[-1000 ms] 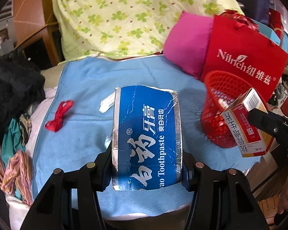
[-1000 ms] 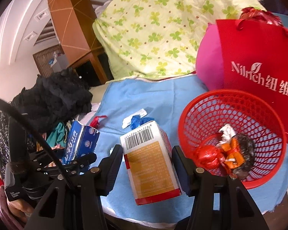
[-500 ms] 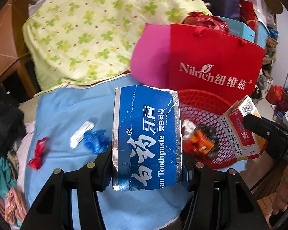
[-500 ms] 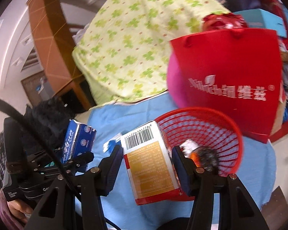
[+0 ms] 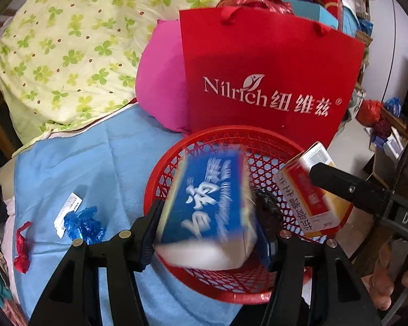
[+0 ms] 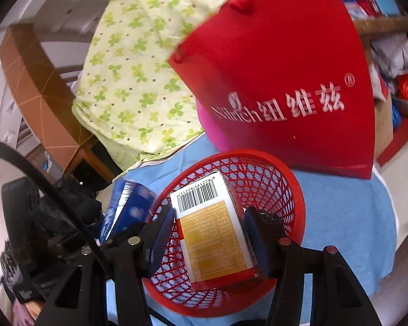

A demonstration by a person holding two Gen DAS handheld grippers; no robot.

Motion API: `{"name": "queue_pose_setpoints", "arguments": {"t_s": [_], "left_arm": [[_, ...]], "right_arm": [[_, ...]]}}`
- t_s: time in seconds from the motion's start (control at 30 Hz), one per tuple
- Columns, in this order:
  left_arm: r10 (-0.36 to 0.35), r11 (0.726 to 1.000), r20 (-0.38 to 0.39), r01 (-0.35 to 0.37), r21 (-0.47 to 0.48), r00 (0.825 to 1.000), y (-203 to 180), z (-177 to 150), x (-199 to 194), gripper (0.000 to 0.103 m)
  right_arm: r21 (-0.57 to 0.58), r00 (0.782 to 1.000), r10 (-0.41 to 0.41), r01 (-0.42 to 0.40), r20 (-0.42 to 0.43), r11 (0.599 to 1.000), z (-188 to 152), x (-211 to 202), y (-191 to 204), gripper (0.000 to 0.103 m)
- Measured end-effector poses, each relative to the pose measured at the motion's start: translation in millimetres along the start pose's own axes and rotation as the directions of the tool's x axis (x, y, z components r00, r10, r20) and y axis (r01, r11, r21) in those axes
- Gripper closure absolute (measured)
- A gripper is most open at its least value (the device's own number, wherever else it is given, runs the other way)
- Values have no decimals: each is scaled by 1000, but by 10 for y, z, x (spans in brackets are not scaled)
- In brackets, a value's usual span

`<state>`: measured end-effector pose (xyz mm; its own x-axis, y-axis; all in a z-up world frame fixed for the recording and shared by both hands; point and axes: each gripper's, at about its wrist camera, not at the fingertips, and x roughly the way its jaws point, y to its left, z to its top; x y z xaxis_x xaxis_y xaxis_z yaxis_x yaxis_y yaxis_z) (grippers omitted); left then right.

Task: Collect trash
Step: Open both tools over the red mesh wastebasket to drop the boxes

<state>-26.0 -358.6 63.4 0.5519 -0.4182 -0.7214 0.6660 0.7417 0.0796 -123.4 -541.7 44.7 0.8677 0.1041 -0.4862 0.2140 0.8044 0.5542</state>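
The blue toothpaste box is blurred and tilted between the spread fingers of my left gripper, right above the red mesh basket. It looks loose from the pads. It also shows at the left of the right wrist view. My right gripper is shut on a red, white and orange carton, held over the basket. That carton also shows in the left wrist view. Dark trash lies in the basket.
A red Nilrich paper bag and a pink cushion stand behind the basket. On the blue cloth lie a blue wrapper, a white slip and a red scrap. A clover-print quilt lies behind.
Both grippers moved over the basket. My left gripper's fingers opened and the toothpaste box tipped and started dropping. The right gripper kept its carton.
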Motion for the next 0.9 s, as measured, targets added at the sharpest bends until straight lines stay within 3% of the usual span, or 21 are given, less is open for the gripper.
{"name": "queue_pose_setpoints", "arguments": {"t_s": [0.13,0.33,0.63,0.9], "left_arm": [[38,998,20,-39,38,999,-17,-37,-45,39],[131,987,85,-138,81,988,17,-105,-325,38],[205,976,161,-214,38,965,285,-227,-876,38],[253,967,183,-255,-14,950,482,-326,-1146,37]], "right_arm": [[67,1000,15,-14,-13,998,7,96,-151,40],[49,1000,0,-2,30,999,-34,-24,-95,40],[-81,996,39,-33,77,996,-44,-287,516,40],[-176,992,86,-68,91,982,-89,-445,1003,40]]}}
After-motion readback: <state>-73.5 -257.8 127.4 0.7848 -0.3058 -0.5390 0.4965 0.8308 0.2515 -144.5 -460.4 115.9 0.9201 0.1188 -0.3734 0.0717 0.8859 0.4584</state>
